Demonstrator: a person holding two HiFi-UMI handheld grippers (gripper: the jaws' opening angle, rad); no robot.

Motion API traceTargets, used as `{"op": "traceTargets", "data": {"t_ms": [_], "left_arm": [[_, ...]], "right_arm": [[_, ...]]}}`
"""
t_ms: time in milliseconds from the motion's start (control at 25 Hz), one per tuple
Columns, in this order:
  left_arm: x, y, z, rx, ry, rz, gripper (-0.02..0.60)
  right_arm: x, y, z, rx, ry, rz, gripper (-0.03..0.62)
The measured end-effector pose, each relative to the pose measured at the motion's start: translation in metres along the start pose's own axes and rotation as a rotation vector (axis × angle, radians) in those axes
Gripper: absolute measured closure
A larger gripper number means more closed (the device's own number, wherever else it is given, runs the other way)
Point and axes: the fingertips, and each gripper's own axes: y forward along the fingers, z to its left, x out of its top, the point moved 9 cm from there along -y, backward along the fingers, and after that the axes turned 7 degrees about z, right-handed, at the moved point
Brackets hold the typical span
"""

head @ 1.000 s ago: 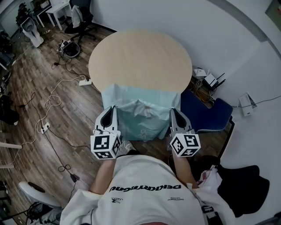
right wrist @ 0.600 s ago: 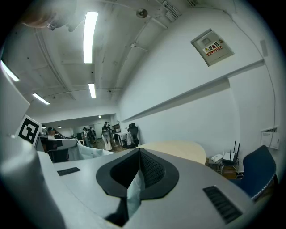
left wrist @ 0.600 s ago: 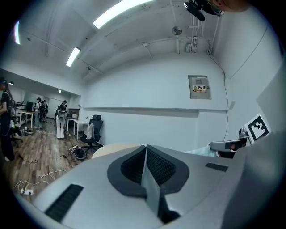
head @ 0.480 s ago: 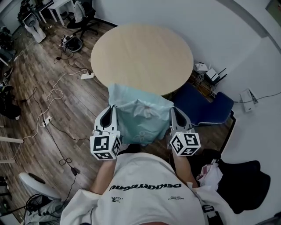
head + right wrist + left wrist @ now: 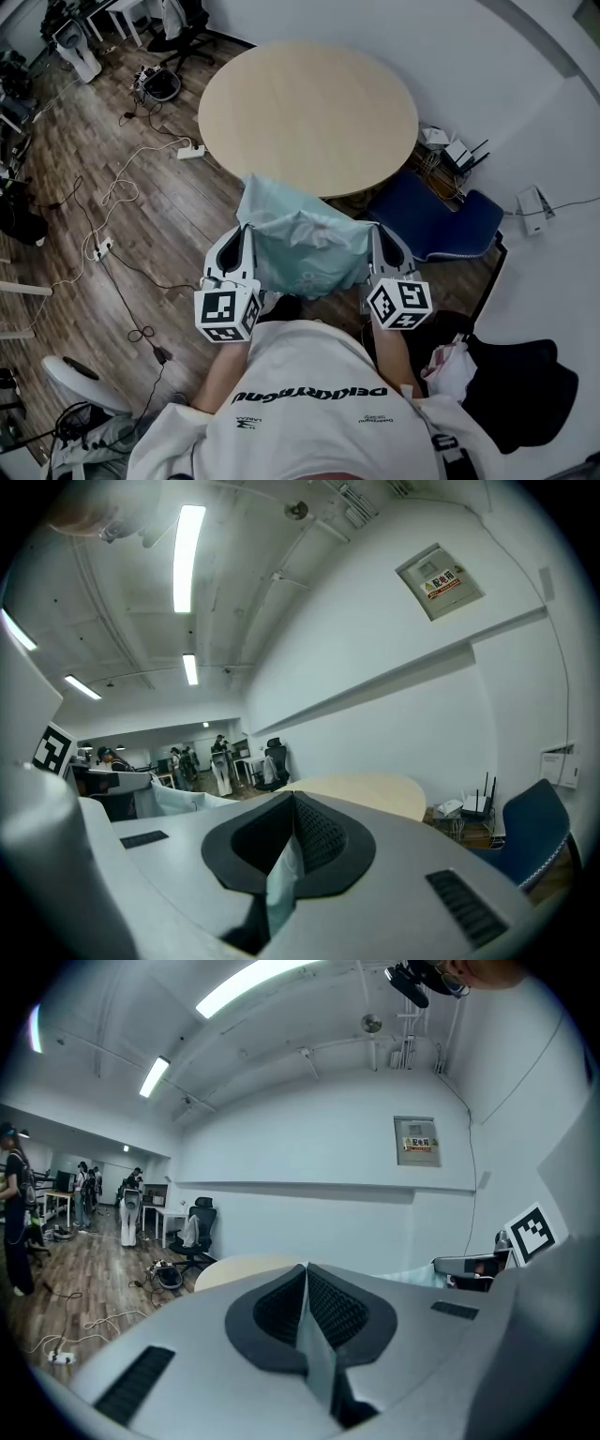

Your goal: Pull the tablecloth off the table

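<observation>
The light teal tablecloth (image 5: pixel 302 248) hangs bunched between my two grippers, just in front of the person's chest. Its far edge droops beside the near rim of the round beige table (image 5: pixel 309 108), whose top is bare. My left gripper (image 5: pixel 243 231) is shut on the cloth's left edge; a thin strip of cloth (image 5: pixel 317 1349) shows pinched between the jaws of that gripper (image 5: pixel 306 1269). On the other side my right gripper (image 5: pixel 376 231) is shut on the right edge, with a fold of cloth (image 5: pixel 278 883) caught where that gripper's (image 5: pixel 293 797) jaws meet.
A blue chair (image 5: pixel 441 223) stands right of the cloth, under the table's edge. Cables and a power strip (image 5: pixel 190 151) lie on the wood floor at left. Routers (image 5: pixel 454 150) sit by the white wall. Desks and an office chair (image 5: pixel 178 23) are far back left.
The cloth has slid off the table's near edge and now hangs between the grippers. Both grippers have drawn back from the table, still shut on it.
</observation>
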Motion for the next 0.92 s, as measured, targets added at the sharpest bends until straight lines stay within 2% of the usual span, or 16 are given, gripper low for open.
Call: {"op": "traceTargets", "data": {"t_ms": [920], "left_arm": [[-0.013,-0.012,-0.007,0.014,-0.004,0.017,0.565]], "right_arm": [[-0.012,-0.008,0.002,0.011,-0.001,0.005,0.562]]}}
